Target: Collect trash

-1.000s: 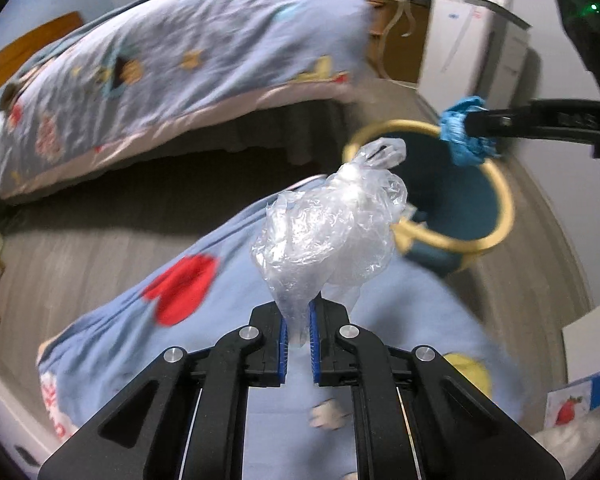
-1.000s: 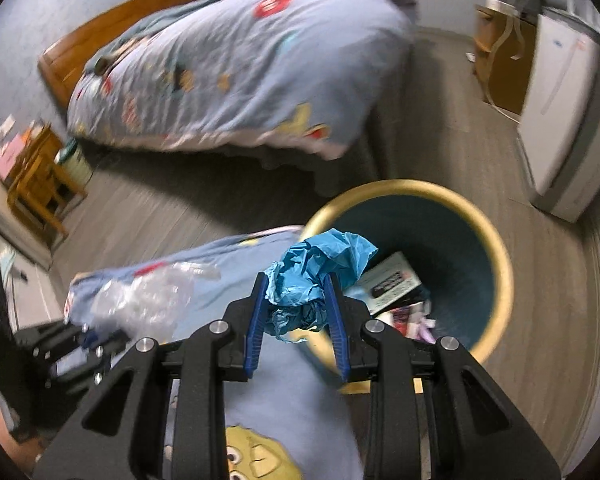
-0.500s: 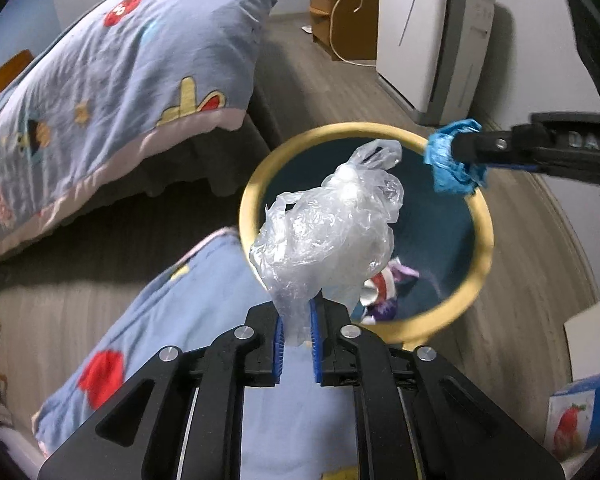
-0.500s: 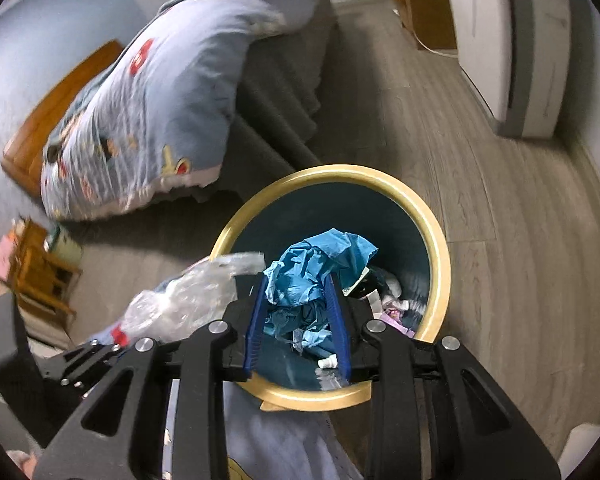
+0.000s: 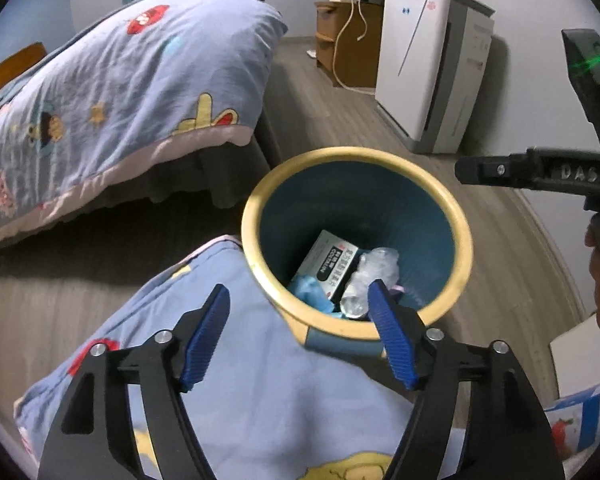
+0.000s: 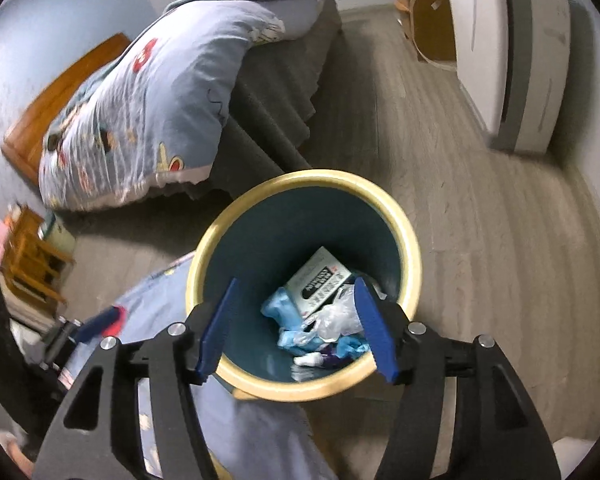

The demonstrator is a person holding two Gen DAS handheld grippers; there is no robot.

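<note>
Both tongs are hanging over a yellow-rimmed bin point(image 6: 414, 264) standing on the floor beside a bed. The left tongs point(image 5: 298, 336) and right tongs point(image 6: 296, 330) have just been opening, and both are now gaping with nothing between the pads. A clear bag point(image 6: 336, 316) and blue paper point(image 6: 278, 306) are lying inside the bin by a small box point(image 6: 318, 278), so this drop looks finished; whether more trash is waiting elsewhere is not showing.

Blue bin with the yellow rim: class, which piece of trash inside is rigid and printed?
The white cardboard box with black lettering; the crumpled blue paper and clear plastic bag are soft and unprinted.
</note>
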